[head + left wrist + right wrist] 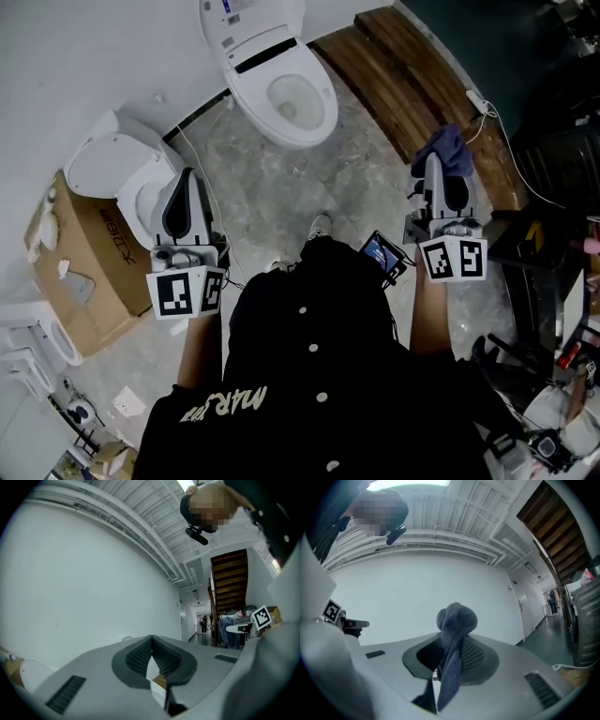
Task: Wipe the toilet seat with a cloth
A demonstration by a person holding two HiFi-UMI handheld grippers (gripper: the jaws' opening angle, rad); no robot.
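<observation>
Black buttoned clothing (309, 403) of the person is filling the near part of the head view. Both grippers are being held out in front of it, above the marbled floor (272, 202). The left gripper (188, 178) is being kept with its jaws closed together, nothing between them. A blue-grey cloth (457, 620) is being pinched between the jaws of the right gripper (439, 161), bunched above the tips and hanging below. The toilet seat (324, 101) is being seen at the floor's far edge, against the white wall, well apart from both grippers.
</observation>
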